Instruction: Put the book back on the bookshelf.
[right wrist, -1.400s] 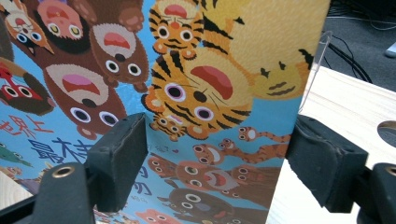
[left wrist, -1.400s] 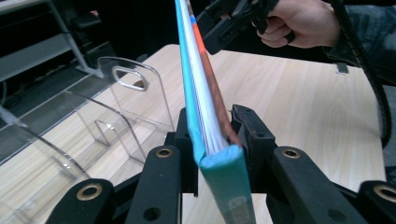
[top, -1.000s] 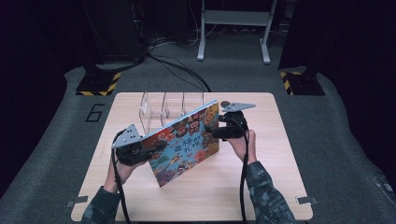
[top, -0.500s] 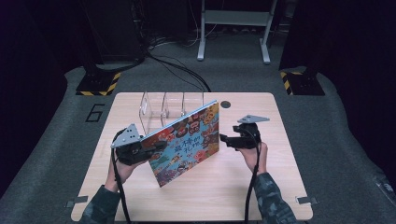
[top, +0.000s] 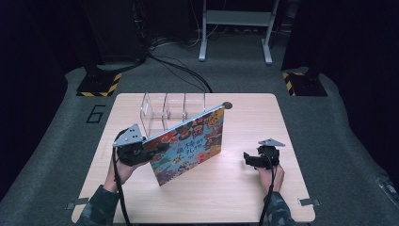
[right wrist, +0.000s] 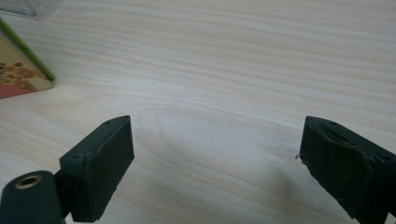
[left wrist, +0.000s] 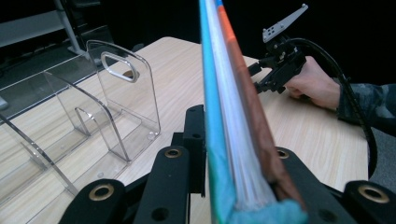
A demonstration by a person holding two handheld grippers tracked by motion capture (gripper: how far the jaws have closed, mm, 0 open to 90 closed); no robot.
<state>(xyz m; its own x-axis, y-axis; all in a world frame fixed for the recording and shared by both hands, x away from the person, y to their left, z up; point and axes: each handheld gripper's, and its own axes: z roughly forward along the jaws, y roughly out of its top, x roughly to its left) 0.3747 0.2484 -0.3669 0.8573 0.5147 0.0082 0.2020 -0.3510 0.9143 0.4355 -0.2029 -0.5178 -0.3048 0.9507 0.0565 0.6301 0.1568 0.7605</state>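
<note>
Your left gripper (top: pixel 134 151) is clenched on the near-left edge of the colourful picture book (top: pixel 188 143), tilted just in front of the clear acrylic divider rack (top: pixel 167 110). The right gripper (top: pixel 256 159) has just been opening and is released (nothing between its fingers), low over the light wooden table (top: pixel 244 188) at the right. Keep the book upright and line its edge with a slot before sliding it far.

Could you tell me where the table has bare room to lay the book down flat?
Bare wood lies between the book and the right gripper, and along the table's near edge. It is crowded at the back left, where the clear rack stands behind the book.
</note>
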